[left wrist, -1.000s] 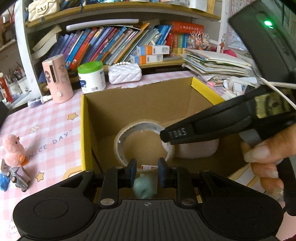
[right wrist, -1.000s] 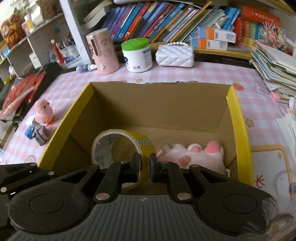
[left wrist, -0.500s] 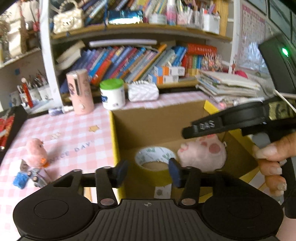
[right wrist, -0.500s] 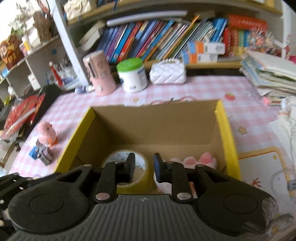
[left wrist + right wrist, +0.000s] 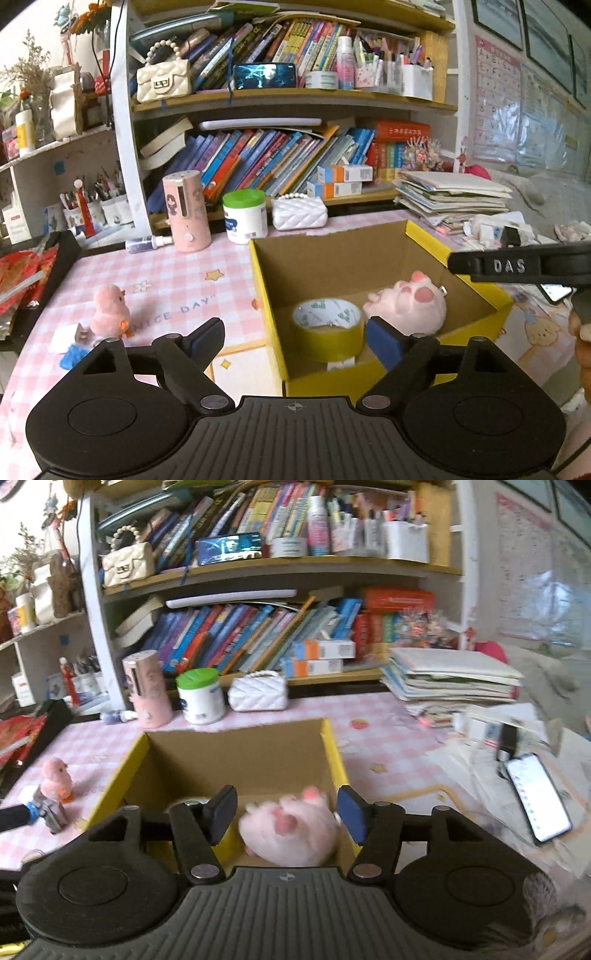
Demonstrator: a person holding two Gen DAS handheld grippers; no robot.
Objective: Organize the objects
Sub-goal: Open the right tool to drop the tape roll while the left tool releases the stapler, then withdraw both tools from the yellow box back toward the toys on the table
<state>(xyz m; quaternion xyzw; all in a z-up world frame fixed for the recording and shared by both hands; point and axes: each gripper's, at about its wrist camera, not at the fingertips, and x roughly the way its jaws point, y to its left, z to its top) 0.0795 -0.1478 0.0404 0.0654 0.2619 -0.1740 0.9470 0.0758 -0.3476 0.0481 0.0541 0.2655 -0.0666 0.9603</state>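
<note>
A yellow-rimmed cardboard box (image 5: 424, 230) (image 5: 334, 749) stands on the pink checked table. Inside lie a yellow tape roll (image 5: 328, 328) and a pink plush paw toy (image 5: 410, 301) (image 5: 291, 829). My left gripper (image 5: 295, 339) is open and empty, raised above the box's near left corner. My right gripper (image 5: 286, 812) is open and empty, above the box's near edge over the plush. A pink chick toy (image 5: 109, 312) (image 5: 55, 779) and a small blue-grey toy car (image 5: 75, 349) (image 5: 48, 810) sit on the table left of the box.
A pink cylinder (image 5: 186, 210), a green-lidded jar (image 5: 245, 216) and a white quilted purse (image 5: 299, 212) stand behind the box below bookshelves. Stacked papers (image 5: 450, 195) lie at the back right. A lit phone (image 5: 535, 797) lies right of the box.
Both grippers have opened and pulled back and up out of the box. The small pale green object the left gripper held is gone from its fingers and no longer visible.
</note>
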